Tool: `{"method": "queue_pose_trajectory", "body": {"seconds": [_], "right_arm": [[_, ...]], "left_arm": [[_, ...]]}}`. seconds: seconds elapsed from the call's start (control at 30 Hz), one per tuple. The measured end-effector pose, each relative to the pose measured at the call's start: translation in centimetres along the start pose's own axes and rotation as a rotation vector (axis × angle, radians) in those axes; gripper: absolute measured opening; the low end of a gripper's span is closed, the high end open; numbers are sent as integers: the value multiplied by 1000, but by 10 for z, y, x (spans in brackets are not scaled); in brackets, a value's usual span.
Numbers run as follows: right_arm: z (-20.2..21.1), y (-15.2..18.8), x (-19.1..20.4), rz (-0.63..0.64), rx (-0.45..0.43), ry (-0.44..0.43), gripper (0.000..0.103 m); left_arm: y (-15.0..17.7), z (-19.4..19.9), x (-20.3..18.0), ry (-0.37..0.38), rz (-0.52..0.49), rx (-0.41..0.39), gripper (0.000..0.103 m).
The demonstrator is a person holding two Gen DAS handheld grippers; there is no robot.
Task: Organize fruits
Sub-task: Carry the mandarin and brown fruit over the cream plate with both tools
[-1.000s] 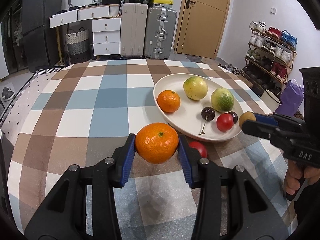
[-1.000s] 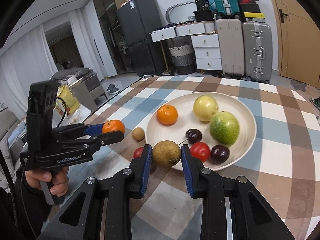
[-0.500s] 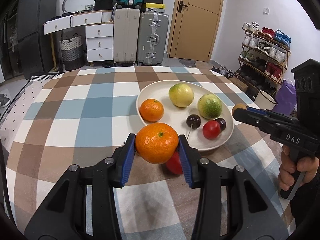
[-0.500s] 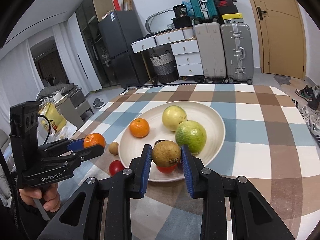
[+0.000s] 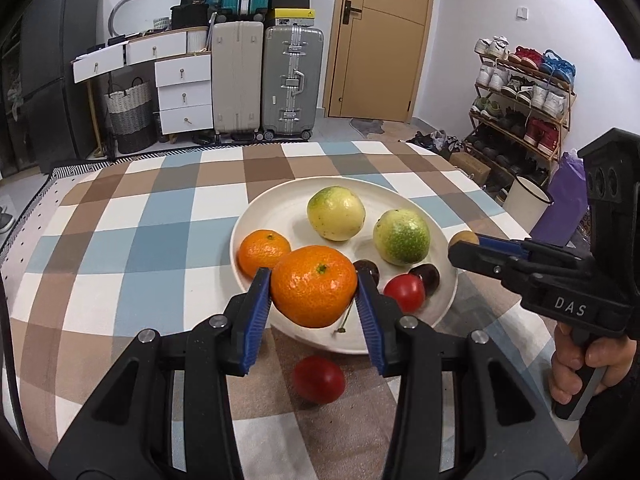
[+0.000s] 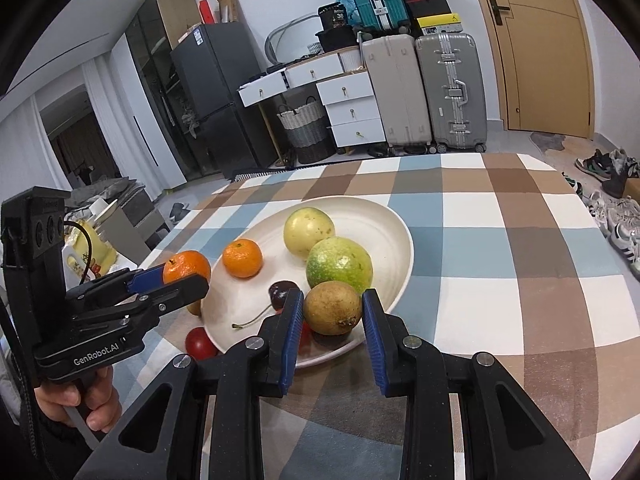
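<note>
My left gripper (image 5: 314, 294) is shut on an orange mandarin (image 5: 314, 290), held above the near rim of the white plate (image 5: 280, 204). My right gripper (image 6: 332, 312) is shut on a brown round fruit (image 6: 333, 307) over the plate's right near edge (image 6: 394, 224). The plate holds a second mandarin (image 5: 262, 250), a yellow fruit (image 5: 335, 218), a green fruit (image 5: 401, 236), a cherry, a dark plum and a red tomato (image 5: 404, 292). A red tomato (image 5: 319, 378) lies on the cloth just in front of the plate.
The table has a blue, brown and white checked cloth (image 5: 140, 240). A small brown fruit (image 6: 195, 307) lies on the cloth left of the plate, partly hidden by the left gripper. Suitcases, drawers and a shoe rack stand beyond the table.
Both grippers have risen and moved forward with their fruits, from beside the plate to over its near rim. The loose tomato on the cloth now shows below the left gripper.
</note>
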State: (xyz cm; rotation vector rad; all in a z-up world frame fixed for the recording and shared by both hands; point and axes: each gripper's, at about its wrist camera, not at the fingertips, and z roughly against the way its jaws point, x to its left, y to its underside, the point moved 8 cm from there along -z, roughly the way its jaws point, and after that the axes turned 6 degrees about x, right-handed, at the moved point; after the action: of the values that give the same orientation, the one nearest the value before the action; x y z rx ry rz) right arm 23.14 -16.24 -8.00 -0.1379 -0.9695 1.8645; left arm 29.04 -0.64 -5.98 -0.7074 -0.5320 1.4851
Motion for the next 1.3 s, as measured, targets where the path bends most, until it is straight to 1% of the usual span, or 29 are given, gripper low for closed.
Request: {"method": "queue_pose_trajectory", "body": {"seconds": [0.23, 0.47, 0.73, 0.9, 1.0, 1.13, 1.23, 1.3], "right_arm": [[-11, -7, -4, -9, 5, 17, 30], [-26, -9, -1, -1, 35, 9, 30], [-38, -19, -7, -21, 54, 22, 30], [-49, -26, -5, -31, 61, 11, 30], [-53, -25, 2, -16, 68, 2, 30], [-51, -26, 9, 10, 53, -1, 30], [-48, -27, 8, 2, 37, 3, 30], [-45, -27, 6, -14, 31, 1, 33]], "left_arm": [[0, -13, -6, -22, -36, 12, 39], [-4, -24, -7, -12, -29, 28, 39], [-4, -32, -10, -23, -52, 42, 39], [-4, -34, -10, -30, -58, 41, 39], [-3, -35, -9, -34, -61, 45, 39], [-3, -36, -7, -36, -52, 47, 39], [-3, -34, -7, -31, -49, 41, 39], [-3, -32, -8, -18, -46, 33, 39]]}}
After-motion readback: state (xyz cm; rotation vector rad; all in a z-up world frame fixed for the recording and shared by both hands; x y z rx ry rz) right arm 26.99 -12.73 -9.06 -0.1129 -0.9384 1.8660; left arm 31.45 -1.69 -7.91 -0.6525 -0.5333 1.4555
